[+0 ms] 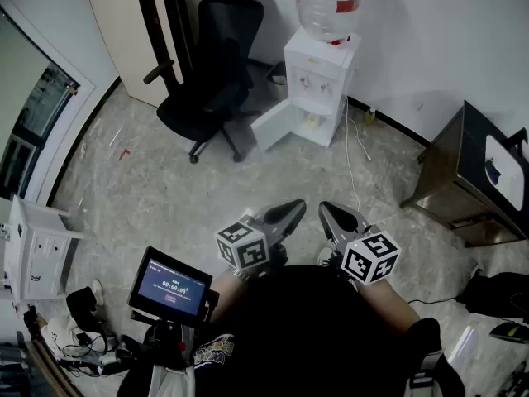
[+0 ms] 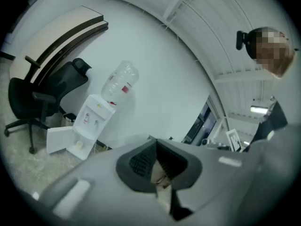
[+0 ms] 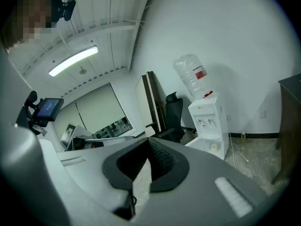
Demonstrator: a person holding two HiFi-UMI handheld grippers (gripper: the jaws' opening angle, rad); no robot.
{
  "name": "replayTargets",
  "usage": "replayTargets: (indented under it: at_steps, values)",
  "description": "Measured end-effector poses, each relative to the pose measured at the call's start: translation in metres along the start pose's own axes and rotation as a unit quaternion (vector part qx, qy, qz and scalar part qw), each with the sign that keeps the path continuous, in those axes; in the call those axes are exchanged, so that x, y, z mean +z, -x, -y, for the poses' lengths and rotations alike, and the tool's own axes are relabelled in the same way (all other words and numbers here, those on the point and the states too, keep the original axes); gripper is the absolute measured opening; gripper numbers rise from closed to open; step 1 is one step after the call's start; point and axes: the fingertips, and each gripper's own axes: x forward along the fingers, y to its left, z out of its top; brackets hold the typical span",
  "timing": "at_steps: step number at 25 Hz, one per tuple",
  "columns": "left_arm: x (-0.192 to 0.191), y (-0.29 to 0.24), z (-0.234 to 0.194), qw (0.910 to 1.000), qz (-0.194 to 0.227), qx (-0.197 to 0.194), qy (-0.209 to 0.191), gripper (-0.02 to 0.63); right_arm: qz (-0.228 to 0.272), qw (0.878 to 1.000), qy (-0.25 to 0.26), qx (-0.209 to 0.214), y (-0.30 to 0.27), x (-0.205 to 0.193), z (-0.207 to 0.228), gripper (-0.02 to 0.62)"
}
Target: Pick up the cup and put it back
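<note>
— Where was the cup?
— A small pale cup [image 1: 314, 122], too small to make out well, stood in the open lower compartment of the white water dispenser [image 1: 321, 64] with the clear bottle on top.
— And the person's tools?
— The left hand-held gripper [image 1: 296, 208] and the right hand-held gripper [image 1: 326, 212] hung side by side, well apart from the dispenser. Each had its jaws pressed together and empty.

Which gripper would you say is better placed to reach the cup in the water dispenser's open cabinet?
Right, marginally. The open door juts out on the left gripper's side, so the right gripper has the clearer line to the cup. Both have shut fingers.
</note>
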Motion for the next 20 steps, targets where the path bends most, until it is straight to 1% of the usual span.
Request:
replayTargets:
  at_steps: [7,15,20]
  values:
    - [0.001,0.000,-0.002,1.0000,0.001,0.003,0.003,0.005,0.003,1.000,0.001,-0.002,0.000,0.002,0.000,0.006]
    - [-0.002,-0.002,-0.004,1.0000,0.000,0.004,0.006,0.005,0.006,1.000,-0.011,-0.004,0.001,-0.001,0.006,0.007]
    - [-0.005,-0.009,-0.004,1.0000,-0.003,0.003,0.008,0.005,0.000,1.000,-0.007,-0.005,0.001,-0.002,0.011,0.008]
